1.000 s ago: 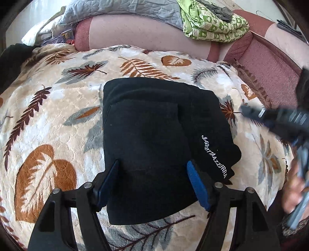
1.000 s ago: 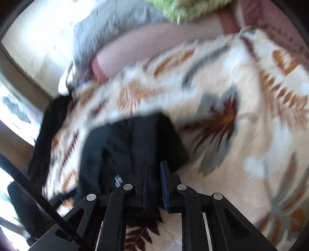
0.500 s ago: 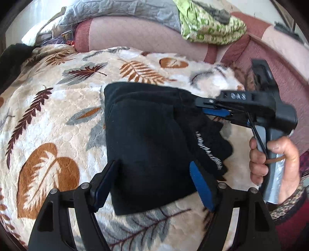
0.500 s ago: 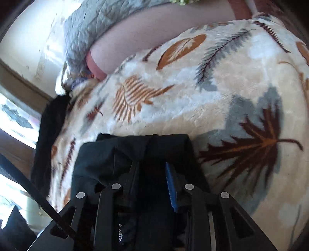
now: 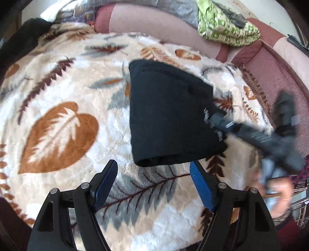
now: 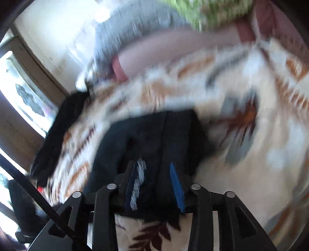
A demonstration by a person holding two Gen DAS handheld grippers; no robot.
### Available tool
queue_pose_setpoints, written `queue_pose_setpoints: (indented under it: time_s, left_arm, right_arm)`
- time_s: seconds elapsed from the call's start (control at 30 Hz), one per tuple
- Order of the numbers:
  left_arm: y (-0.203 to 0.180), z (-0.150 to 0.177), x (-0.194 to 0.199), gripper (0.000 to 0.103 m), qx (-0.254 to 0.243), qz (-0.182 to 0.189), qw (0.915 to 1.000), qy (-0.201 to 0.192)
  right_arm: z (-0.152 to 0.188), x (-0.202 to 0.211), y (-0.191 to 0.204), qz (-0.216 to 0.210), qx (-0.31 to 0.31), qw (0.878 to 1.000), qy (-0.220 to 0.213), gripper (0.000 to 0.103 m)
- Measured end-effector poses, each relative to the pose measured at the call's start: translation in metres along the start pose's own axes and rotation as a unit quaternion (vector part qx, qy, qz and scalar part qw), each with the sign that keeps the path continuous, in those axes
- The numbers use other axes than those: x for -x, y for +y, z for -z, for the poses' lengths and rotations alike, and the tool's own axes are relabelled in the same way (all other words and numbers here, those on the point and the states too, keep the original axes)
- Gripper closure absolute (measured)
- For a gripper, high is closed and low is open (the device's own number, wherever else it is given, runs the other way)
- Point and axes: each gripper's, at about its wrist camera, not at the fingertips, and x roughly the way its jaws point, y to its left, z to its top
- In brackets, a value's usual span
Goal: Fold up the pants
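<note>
Cataloguing from largest to smallest, we list first the cream plush blanket printed with brown and grey leaves (image 5: pixel 81 108), which covers the whole working surface. Behind it, at the far edge, we note a pink and maroon upholstered sofa back (image 5: pixel 154 21), with a grey quilted cover (image 5: pixel 173 9) draped along its top and a crumpled green patterned cloth (image 5: pixel 226 27) at far right.

Next, the folded black pants with white lettering (image 5: pixel 168 117): they lie as a compact wedge-shaped bundle near the middle of the blanket, lettering along their right edge.

Next, the left gripper (image 5: pixel 152 173): its blue-padded fingers (image 5: pixel 200 185) stand wide apart over bare blanket just near of the pants' near edge, touching nothing.

Next, the right gripper (image 6: pixel 156 183): we see it come in from the right, blurred, with its tip at the lettered edge of the pants. Its jaws have just been opening; black fabric lies between the blue pads (image 6: pixel 176 187), and a gap shows beside the right pad, so the pads stand parted rather than pinching.

Last, a hand (image 5: pixel 278 195) at near right, blurred, holding the right gripper's handle.
</note>
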Motion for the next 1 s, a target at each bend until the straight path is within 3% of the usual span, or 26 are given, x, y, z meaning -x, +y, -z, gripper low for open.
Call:
queue_pose_setpoints:
  time_s: [0.03, 0.1, 0.27, 0.47, 0.87, 1.0]
  left_arm:
    - [0.000, -0.001, 0.010, 0.027, -0.001, -0.003, 0.9999, -0.012]
    - [0.002, -0.003, 0.028, 0.027, -0.001, -0.015, 0.9993, -0.034]
    - [0.012, -0.004, 0.051, 0.027, 0.026, -0.033, 0.9973, -0.060]
    - [0.020, 0.000, 0.052, 0.027, 0.048, -0.047, 0.9963, -0.054]
    - [0.045, -0.020, 0.048, 0.027, 0.075, -0.037, 0.9945, -0.063]
    - [0.071, -0.042, 0.033, 0.022, 0.097, -0.022, 0.9936, -0.054]
  right_arm:
    - [0.004, -0.007, -0.004, 0.016, -0.005, 1.000, 0.006, 0.061]
    - [0.006, -0.010, -0.005, 0.051, 0.013, 0.999, 0.002, 0.045]
    - [0.006, 0.001, 0.001, 0.061, 0.034, 0.997, -0.029, 0.045]
    - [0.009, 0.022, 0.008, 0.103, 0.061, 0.990, -0.080, 0.045]
    - [0.001, 0.041, -0.009, 0.092, 0.010, 0.991, -0.099, 0.045]
    - [0.001, 0.056, -0.018, 0.074, -0.012, 0.991, -0.114, 0.033]
